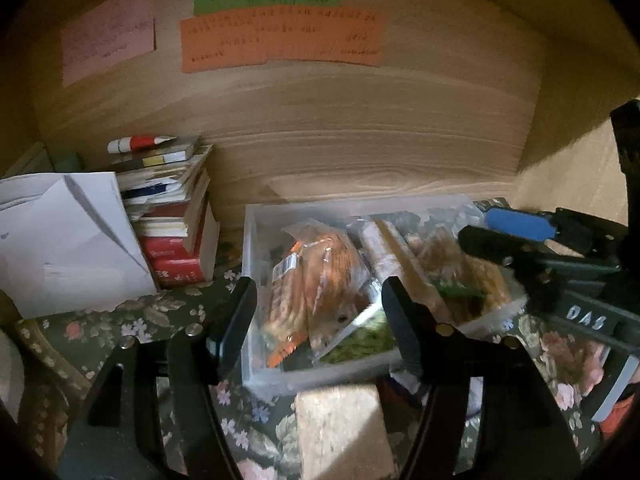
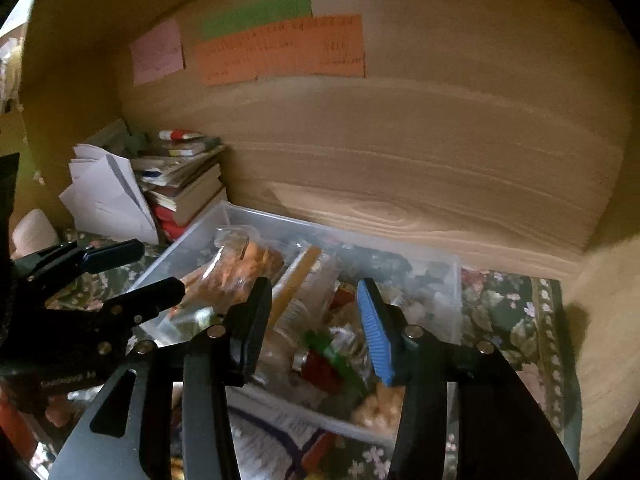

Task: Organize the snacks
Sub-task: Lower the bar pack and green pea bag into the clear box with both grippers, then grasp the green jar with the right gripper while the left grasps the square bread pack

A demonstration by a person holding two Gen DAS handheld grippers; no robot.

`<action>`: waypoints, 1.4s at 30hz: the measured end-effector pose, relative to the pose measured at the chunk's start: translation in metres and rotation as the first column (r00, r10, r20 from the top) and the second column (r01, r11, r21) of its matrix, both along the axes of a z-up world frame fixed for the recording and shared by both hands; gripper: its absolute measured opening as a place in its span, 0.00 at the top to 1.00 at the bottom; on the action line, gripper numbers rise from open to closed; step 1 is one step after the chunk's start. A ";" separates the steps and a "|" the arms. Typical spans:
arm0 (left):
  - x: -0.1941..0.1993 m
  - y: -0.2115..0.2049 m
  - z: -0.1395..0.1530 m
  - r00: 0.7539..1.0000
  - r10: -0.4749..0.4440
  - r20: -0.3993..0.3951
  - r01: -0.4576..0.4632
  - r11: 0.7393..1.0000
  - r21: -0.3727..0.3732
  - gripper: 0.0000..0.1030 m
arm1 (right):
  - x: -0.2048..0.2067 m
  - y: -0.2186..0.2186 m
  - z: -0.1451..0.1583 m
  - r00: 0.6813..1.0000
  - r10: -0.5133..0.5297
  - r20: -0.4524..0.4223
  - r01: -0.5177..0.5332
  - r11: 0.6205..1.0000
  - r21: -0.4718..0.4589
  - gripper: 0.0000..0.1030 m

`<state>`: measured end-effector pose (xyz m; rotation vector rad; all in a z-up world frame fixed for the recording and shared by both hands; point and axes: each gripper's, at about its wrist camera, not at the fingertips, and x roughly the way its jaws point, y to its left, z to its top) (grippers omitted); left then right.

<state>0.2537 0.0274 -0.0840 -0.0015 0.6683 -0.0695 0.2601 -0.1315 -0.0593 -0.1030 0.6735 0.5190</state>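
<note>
A clear plastic bin (image 1: 250, 240) (image 2: 452, 292) full of snack packets stands on a floral cloth inside a wooden cupboard. An orange-brown cracker packet (image 1: 316, 276) (image 2: 240, 268) lies at the bin's left, and a long beige packet (image 1: 396, 252) (image 2: 298, 280) lies beside it. My left gripper (image 1: 320, 312) is open and empty over the bin's front edge. My right gripper (image 2: 316, 320) is open and empty above the bin's middle; it also shows in the left wrist view (image 1: 500, 236) at the right. The left gripper shows in the right wrist view (image 2: 152, 272).
A stack of books (image 1: 176, 216) (image 2: 188, 184) and white papers (image 1: 68, 240) (image 2: 112, 196) stand left of the bin. A wooden block (image 1: 340, 428) lies in front of it. Coloured notes (image 1: 280, 36) (image 2: 280, 48) hang on the back wall. More packets (image 2: 280, 440) lie in front of the bin.
</note>
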 end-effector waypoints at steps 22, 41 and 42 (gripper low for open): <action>-0.078 0.006 -0.043 0.992 -0.025 -0.126 0.019 0.998 -0.052 0.35 | -0.095 -0.028 -0.030 0.998 -0.045 -0.038 0.047 0.998 0.037 0.53; -0.053 -0.009 -0.074 0.979 -0.063 -0.193 0.056 0.998 -0.041 0.33 | -0.083 -0.020 -0.084 0.978 -0.064 -0.198 0.066 0.998 0.007 0.53; -0.049 -0.009 -0.077 0.977 -0.058 -0.205 0.050 0.998 -0.046 0.33 | -0.082 -0.020 -0.086 0.977 -0.067 -0.202 0.070 0.998 0.008 0.53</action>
